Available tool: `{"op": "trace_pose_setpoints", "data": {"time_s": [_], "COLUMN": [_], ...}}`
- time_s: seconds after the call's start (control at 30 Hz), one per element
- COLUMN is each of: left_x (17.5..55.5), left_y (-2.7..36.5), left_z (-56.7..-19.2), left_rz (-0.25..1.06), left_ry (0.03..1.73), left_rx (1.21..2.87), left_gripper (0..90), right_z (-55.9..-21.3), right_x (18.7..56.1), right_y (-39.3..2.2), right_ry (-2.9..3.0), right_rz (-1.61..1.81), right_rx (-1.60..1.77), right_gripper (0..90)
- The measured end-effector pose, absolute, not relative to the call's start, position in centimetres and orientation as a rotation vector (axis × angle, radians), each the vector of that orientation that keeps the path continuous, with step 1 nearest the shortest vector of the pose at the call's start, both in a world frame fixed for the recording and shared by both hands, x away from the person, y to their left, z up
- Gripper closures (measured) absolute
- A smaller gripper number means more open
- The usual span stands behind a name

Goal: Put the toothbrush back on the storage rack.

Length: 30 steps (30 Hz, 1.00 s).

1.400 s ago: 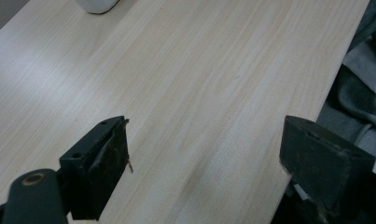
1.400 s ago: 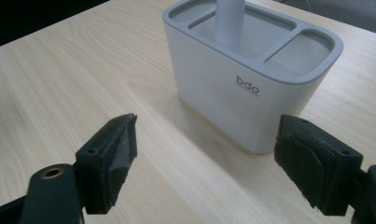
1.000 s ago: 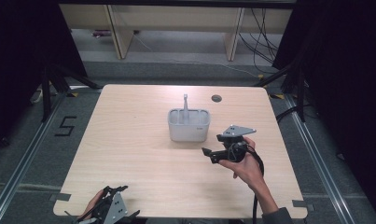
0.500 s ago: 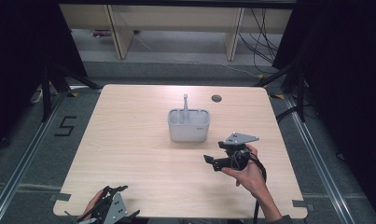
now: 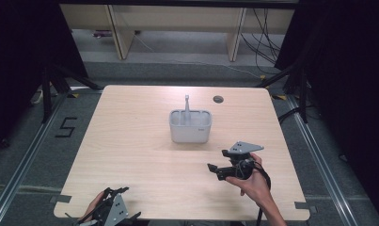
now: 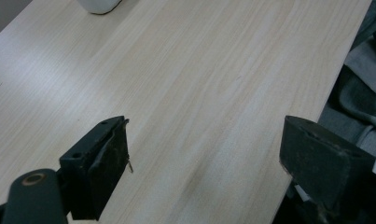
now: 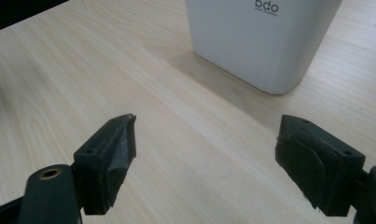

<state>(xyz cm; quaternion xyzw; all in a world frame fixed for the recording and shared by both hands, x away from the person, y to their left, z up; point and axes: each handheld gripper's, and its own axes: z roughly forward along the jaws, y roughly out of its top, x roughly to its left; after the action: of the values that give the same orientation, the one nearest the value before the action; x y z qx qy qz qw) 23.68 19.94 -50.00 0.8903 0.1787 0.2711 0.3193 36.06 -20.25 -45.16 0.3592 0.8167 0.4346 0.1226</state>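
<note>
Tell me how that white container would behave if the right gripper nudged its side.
The white container looks like rigid plastic on a broad flat base, so it would probably slide, not tip. Its smooth walls may be slippery to grip. The upright utensil inside might rattle.

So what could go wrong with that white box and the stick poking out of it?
The white box stands loose on the table, so the open right gripper close by could shove or tip it. The stick stands upright inside and might topple with it. The left gripper sits at the table's near edge and could catch it.
</note>
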Motion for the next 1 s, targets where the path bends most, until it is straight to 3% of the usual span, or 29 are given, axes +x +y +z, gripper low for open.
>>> {"op": "trace_pose_setpoints", "data": {"time_s": [0.4, 1.0], "left_x": [23.7, 23.7], "left_y": [20.0, 20.0], "left_z": [-49.9, -49.9], "left_rz": [0.716, 0.718], "left_ry": [0.471, 0.464], "left_rx": [2.342, 2.339], "left_gripper": [15.0, 15.0], "right_z": [-46.3, -47.7], "right_x": [34.5, 32.5], "right_y": [-20.7, -21.6], "right_ry": [2.372, 2.379], "right_rz": [1.279, 1.279], "right_rx": [1.034, 1.063], "right_gripper": [16.1, 16.2]}}
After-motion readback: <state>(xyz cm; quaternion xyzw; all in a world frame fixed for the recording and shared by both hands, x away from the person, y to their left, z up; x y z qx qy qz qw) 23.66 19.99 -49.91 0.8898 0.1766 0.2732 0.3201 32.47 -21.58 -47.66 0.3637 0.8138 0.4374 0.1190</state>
